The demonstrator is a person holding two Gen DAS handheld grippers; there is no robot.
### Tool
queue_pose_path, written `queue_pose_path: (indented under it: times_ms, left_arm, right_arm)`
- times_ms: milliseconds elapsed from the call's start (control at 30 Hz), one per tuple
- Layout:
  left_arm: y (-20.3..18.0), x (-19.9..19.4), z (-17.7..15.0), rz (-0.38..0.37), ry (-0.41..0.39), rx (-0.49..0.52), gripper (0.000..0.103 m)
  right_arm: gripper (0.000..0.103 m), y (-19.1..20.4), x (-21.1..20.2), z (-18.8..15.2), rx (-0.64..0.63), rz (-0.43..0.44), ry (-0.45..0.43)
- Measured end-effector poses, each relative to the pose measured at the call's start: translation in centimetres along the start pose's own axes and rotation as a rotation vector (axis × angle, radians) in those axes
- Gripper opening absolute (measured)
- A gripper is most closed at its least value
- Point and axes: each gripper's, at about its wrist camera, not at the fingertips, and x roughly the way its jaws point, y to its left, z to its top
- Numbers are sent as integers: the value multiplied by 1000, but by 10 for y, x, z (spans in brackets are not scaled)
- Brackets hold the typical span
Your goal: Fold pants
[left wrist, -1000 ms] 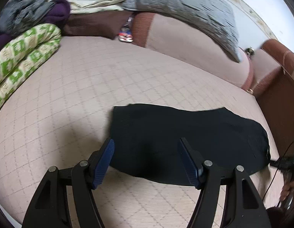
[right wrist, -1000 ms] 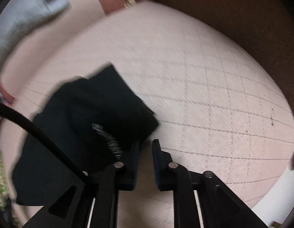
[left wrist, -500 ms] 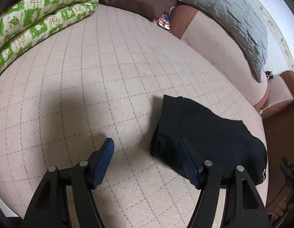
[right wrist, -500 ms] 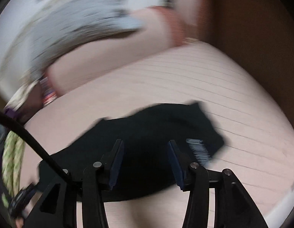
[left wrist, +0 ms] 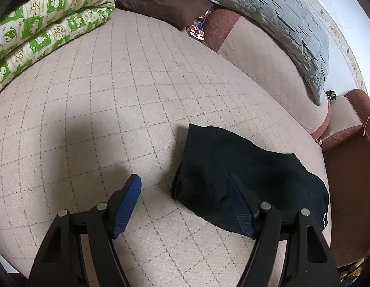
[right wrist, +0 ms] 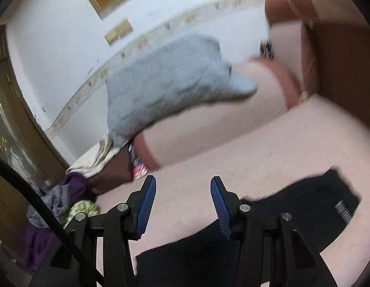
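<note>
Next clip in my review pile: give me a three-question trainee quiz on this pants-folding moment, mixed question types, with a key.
1. True or false: the left gripper is clamped on the black pants.
2. Multiple choice: in the left wrist view, what lies at the far left of the pink quilted surface? A) a green-and-white patterned blanket B) a red bucket C) a laptop
3. Short answer: is anything held between the fingers of the right gripper?

Key
1. False. Its jaws stand open and empty; the folded pants lie flat beside its right finger.
2. A, the green-and-white patterned blanket.
3. No. The jaws are open with nothing between them; the pants lie below.
</note>
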Motion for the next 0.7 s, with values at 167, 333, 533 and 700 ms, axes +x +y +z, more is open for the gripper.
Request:
queue_pose_path:
  times_ms: [167,333,533,700]
  left_arm:
    - [19,6,1,31,35,-53,73]
    - [21,14,-5,28,55,-54,73]
    - [10,17,-9,43,29,17,73]
    - [16,12,-13,11,38,31,73]
  right_arm:
    - [60,38,84,-43,-305,-45,341]
    - [60,61,152,-93,-396,26,616]
    - [62,107,213,-133,-461,113,799]
    - [62,139,249,-166,-606,62,937]
